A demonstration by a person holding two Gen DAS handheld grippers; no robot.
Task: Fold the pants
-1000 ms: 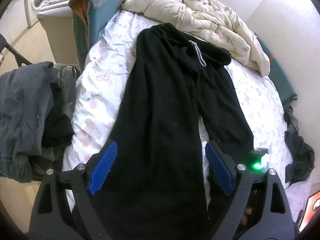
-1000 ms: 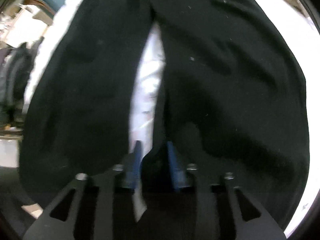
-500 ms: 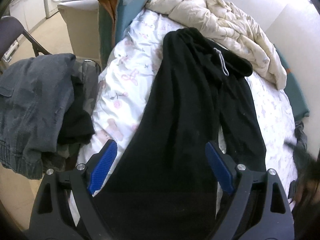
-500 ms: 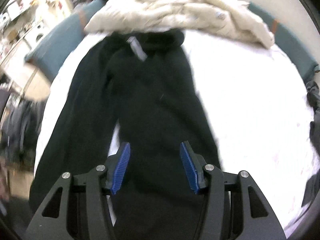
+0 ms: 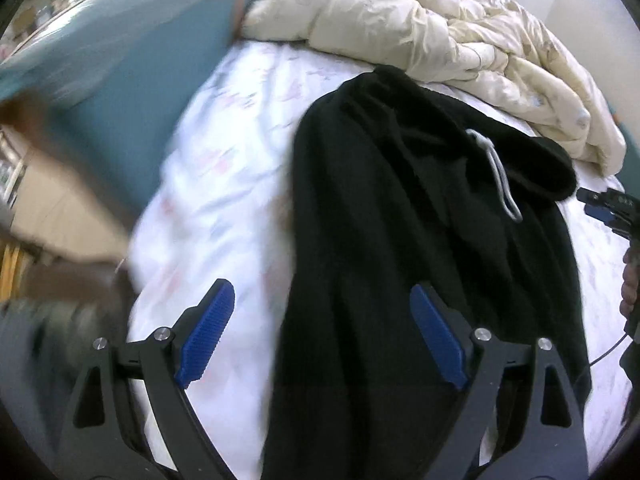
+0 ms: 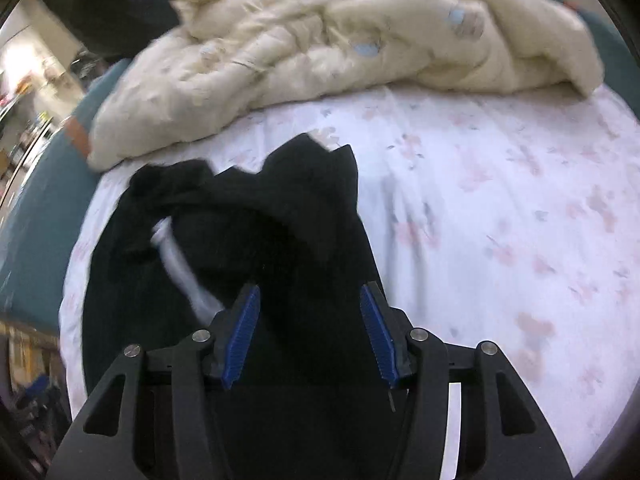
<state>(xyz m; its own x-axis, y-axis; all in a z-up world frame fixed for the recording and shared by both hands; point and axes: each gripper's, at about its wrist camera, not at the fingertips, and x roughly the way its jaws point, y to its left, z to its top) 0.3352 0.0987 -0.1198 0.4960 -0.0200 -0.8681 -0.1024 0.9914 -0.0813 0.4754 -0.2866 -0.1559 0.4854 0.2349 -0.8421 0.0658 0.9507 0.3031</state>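
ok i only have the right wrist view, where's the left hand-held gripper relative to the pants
Observer: The left hand-held gripper is open over the left edge of the black pants, one finger over the floral sheet, the other over the fabric.
Operator: can you see my right one from there
Observer: Yes, the right hand-held gripper shows at the far right edge, beside the waistband end.
Operator: how do the pants lie
Observer: They run lengthwise from the cream duvet down toward the camera, grey drawstring on top.
Operator: anything left of the bed
Observer: A teal upright panel stands along that side.
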